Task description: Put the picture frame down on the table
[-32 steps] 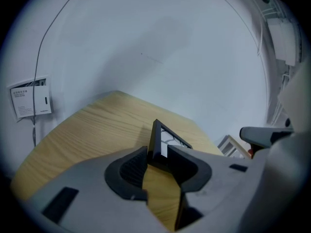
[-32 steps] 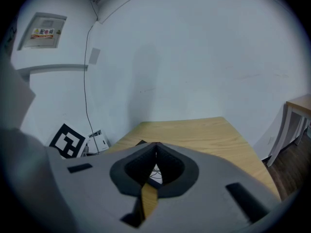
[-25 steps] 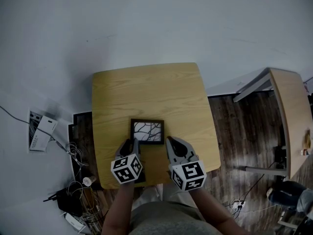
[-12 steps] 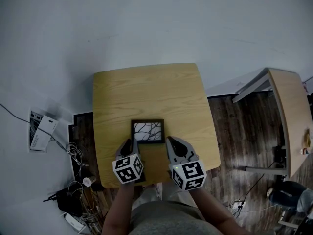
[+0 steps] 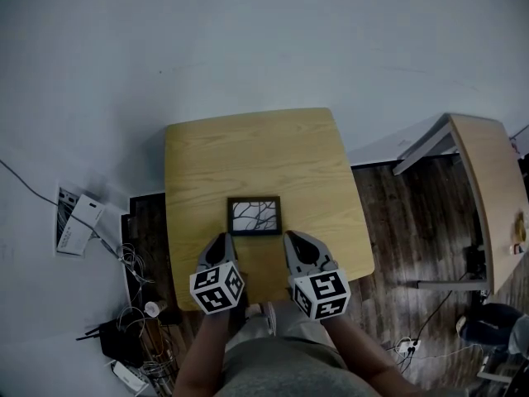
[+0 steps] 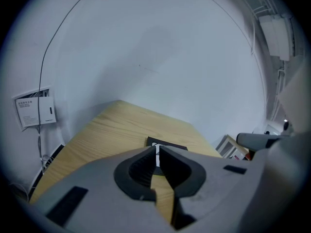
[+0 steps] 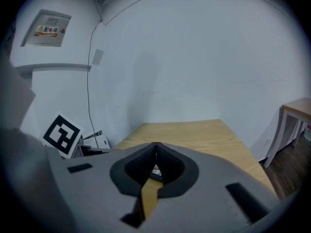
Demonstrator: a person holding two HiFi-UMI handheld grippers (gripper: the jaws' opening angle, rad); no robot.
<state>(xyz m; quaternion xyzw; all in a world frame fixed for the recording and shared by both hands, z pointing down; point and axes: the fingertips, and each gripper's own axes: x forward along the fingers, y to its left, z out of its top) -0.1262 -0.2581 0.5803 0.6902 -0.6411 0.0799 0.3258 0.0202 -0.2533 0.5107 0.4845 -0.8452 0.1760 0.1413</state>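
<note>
The picture frame (image 5: pixel 254 216), black with a white branch print, lies flat on the light wooden table (image 5: pixel 248 147), near its front middle. Both grippers hover just short of the frame's near edge and touch nothing. My left gripper (image 5: pixel 221 247) is off the frame's near left corner. Its jaws have just been closing, and only a hairline slit remains with nothing between them (image 6: pixel 157 148). The frame (image 6: pixel 170 145) shows beyond those tips. My right gripper (image 5: pixel 297 246) is shut and empty (image 7: pixel 155 145), and a bit of the frame (image 7: pixel 155 170) shows through its jaw hollow.
A second wooden table (image 5: pixel 488 188) stands at the right over dark plank floor. Cables and power boxes (image 5: pixel 124 337) clutter the floor at the left, with a white box (image 5: pixel 78 222) beside them. The person's body fills the bottom edge, close to the table's front.
The left gripper has drawn back and up from the frame's near left corner, and its jaws have closed. The right gripper has backed off slightly. The frame stays flat on the table.
</note>
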